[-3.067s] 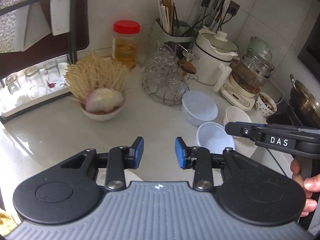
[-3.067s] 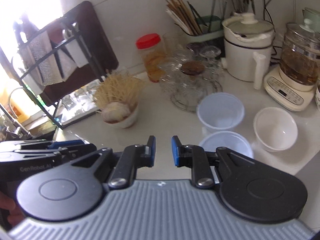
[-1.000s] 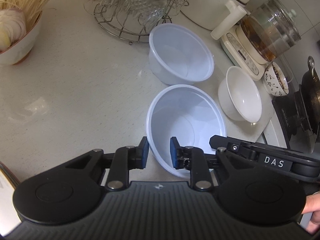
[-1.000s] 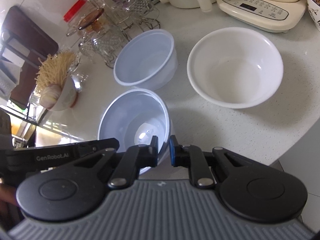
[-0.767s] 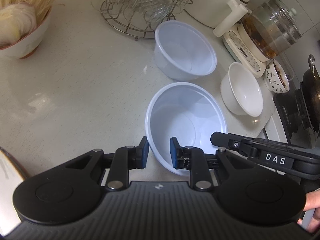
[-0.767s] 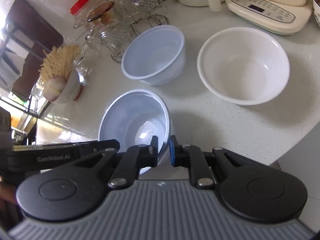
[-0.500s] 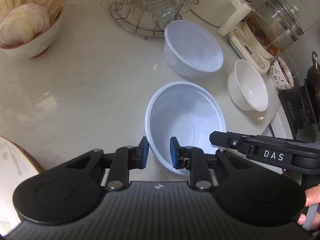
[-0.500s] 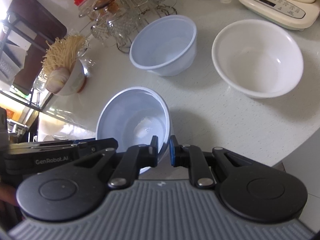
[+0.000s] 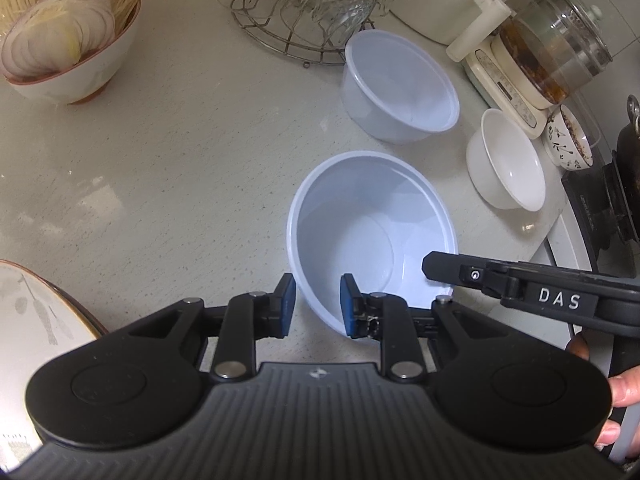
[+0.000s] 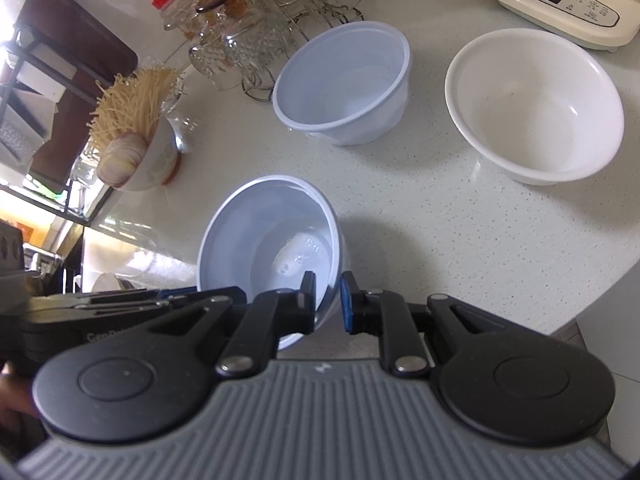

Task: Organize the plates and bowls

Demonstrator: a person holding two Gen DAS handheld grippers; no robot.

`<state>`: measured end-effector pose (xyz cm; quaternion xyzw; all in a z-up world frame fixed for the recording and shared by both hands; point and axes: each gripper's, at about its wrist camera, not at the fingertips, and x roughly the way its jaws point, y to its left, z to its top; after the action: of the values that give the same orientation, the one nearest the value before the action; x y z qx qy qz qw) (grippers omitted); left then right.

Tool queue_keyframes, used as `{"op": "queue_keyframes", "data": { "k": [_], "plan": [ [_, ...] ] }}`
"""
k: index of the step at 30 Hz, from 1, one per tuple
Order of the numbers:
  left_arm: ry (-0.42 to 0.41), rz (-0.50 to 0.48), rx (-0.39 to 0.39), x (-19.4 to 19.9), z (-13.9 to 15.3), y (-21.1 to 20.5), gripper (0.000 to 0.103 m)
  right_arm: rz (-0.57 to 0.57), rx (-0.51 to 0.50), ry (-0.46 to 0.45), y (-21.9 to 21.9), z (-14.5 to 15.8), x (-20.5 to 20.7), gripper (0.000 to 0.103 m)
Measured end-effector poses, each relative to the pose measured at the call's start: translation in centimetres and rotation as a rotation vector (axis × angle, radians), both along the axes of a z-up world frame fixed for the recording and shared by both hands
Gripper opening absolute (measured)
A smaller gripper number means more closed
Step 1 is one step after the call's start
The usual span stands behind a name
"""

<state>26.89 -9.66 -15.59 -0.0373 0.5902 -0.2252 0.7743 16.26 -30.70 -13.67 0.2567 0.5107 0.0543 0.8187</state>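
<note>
Plastic bowl: on the pale speckled worktop, near its front edge.
Left tongs: clamped on the bowl's near wall.
Right tongs: opening, the bowl's rim between the pads.
Surroundings: second plastic bowl, then white ceramic bowl.
Writing: "DAS" on the right tongs.

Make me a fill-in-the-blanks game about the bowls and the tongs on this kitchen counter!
1. Both tongs, the left tongs and the right tongs, straddle the rim of the same pale ___ plastic bowl.
2. The number of empty bowls on the counter is ___.
3. The ceramic bowl beside the cooker is ___ in colour.
4. The bowl of noodles also holds a sliced ___.

Missing words: blue; three; white; onion
</note>
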Motion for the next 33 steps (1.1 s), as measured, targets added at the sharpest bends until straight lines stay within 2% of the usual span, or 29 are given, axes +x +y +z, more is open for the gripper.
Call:
{"op": "queue_keyframes", "data": {
  "k": [3, 5, 7, 8, 14, 18, 21, 30, 33],
  "plan": [
    [-0.002, 0.0, 0.005, 0.0, 0.1, 0.1, 0.031, -0.003, -0.012, -0.004, 0.0, 0.2, -0.1, 0.017],
    [-0.004, 0.003, 0.009, 0.0, 0.1, 0.2, 0.043, -0.003, -0.024, -0.005, 0.1, 0.4, -0.1, 0.026],
    [-0.015, 0.006, 0.013, 0.0, 0.3, 0.3, 0.046, -0.01, -0.027, -0.017, 0.0, 0.6, -0.2, 0.054],
    [-0.021, 0.006, 0.014, 0.0, 0.4, 0.4, 0.047, -0.017, -0.03, -0.025, 0.0, 0.7, -0.3, 0.058],
    [-0.072, 0.003, 0.034, 0.3, 1.8, 0.4, 0.048, -0.057, -0.046, -0.058, -0.9, 1.6, -0.5, 0.058],
    [-0.149, -0.02, 0.068, 0.6, 3.3, -0.3, 0.048, -0.075, -0.065, -0.104, -1.7, 2.7, -0.4, 0.058],
    [-0.182, -0.034, 0.058, 1.3, 4.2, -1.2, 0.048, -0.087, -0.085, -0.137, -2.4, 3.5, -0.1, 0.058],
    [-0.175, 0.023, 0.009, 4.0, 4.5, -3.1, 0.048, -0.065, -0.142, -0.199, -5.1, 4.8, 2.5, 0.057],
    [-0.172, 0.061, -0.007, 5.2, 4.5, -3.3, 0.048, -0.047, -0.147, -0.204, -5.7, 4.8, 3.7, 0.052]
  ]
}}
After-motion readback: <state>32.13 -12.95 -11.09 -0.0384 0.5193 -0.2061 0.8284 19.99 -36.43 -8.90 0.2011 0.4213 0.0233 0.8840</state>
